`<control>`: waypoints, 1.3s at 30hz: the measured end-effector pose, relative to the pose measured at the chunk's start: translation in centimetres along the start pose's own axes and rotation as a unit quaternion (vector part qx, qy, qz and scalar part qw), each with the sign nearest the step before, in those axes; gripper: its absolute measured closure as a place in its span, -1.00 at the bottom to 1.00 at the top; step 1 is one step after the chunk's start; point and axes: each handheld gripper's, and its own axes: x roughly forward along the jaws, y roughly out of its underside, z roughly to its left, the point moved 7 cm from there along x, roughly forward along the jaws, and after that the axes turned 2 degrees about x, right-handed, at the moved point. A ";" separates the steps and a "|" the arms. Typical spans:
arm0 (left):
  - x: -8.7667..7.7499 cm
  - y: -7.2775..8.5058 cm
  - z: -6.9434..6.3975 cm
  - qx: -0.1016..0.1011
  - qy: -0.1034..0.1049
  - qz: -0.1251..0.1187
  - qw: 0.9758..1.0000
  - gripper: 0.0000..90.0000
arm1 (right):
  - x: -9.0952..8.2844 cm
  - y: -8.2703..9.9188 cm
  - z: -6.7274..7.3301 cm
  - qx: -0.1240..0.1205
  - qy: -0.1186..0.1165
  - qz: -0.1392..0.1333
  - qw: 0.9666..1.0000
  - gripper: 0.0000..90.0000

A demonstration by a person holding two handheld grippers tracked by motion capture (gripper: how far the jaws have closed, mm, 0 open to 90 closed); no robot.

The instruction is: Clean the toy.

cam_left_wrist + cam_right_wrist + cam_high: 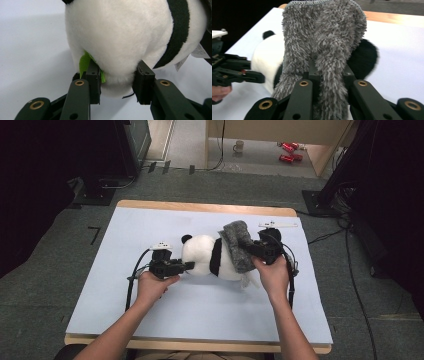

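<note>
The toy panda [207,256] at desk [200,310] centre is pinched by the left hand-held gripper [189,265] at 9 o'clock; the grey scarf [239,245] is clamped by the right hand-held gripper [251,249], probably mid-wrap; draping it round comes next

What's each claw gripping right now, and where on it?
The left claw pinches the panda plush by the white fur at its head end. The right claw grips a fold of the grey fuzzy cloth draped over the panda.

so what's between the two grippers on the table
The plush panda lies between the left gripper and right gripper, with the grey fuzzy cloth draped over it, in the high view.
</note>
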 end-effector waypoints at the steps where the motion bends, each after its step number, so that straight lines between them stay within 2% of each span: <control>1: 0.0 0.0 0.0 0.001 -0.001 0.001 1.000 0.41 | -0.1 0.0 -0.2 0.001 0.003 -0.001 1.000 0.74; 4: 0.0 -0.1 0.1 0.002 -0.001 0.001 1.000 0.40 | -0.9 0.1 -0.9 0.004 0.018 -0.003 1.000 0.75; 7: 0.1 -0.2 0.2 -0.002 0.001 -0.002 1.000 0.40 | -1.6 0.1 -1.0 0.003 0.020 -0.008 1.000 0.75; 11: -0.2 -0.2 0.2 -0.021 0.006 0.001 1.000 0.40 | -2.5 0.1 0.0 -0.009 0.012 -0.008 1.000 0.75; 13: -0.6 -0.2 -0.1 -0.019 0.004 0.003 1.000 0.40 | -2.7 0.2 0.7 -0.010 -0.002 -0.006 1.000 0.75; 16: -1.3 -0.2 -0.4 -0.007 0.000 0.005 1.000 0.40 | -2.3 0.8 2.0 -0.020 -0.020 0.009 1.000 0.75; 18: -1.5 0.1 -0.5 0.004 -0.004 0.006 1.000 0.37 | -1.5 1.4 2.4 -0.027 -0.021 0.026 0.999 0.75; 20: -1.4 0.2 -0.4 0.009 -0.007 0.005 1.000 0.31 | -0.8 1.7 2.3 -0.027 -0.018 0.029 0.999 0.75; 24: -1.4 0.1 0.1 0.019 0.006 -0.009 1.000 0.08 | -0.4 1.6 1.8 -0.030 -0.012 0.019 0.999 0.73; 26: -1.3 0.2 0.2 0.035 0.005 -0.011 0.999 -0.01 | -0.2 1.5 1.7 -0.035 -0.005 0.014 0.999 0.73; 27: -1.3 0.3 0.3 0.049 0.001 -0.010 0.999 -0.03 | -0.1 1.5 1.6 -0.036 -0.005 0.012 0.999 0.73; 31: -1.3 0.5 0.5 0.074 -0.002 -0.010 0.997 -0.11 | 0.3 1.3 1.4 -0.033 -0.006 0.006 0.999 0.73; 36: -1.1 1.0 1.0 0.112 -0.003 -0.015 0.994 -0.20 | 0.8 1.0 1.1 -0.031 -0.007 -0.002 0.999 0.72; 39: -0.9 1.1 1.4 0.108 0.005 -0.023 0.994 -0.20 | 1.0 0.8 1.1 -0.030 -0.006 -0.005 1.000 0.71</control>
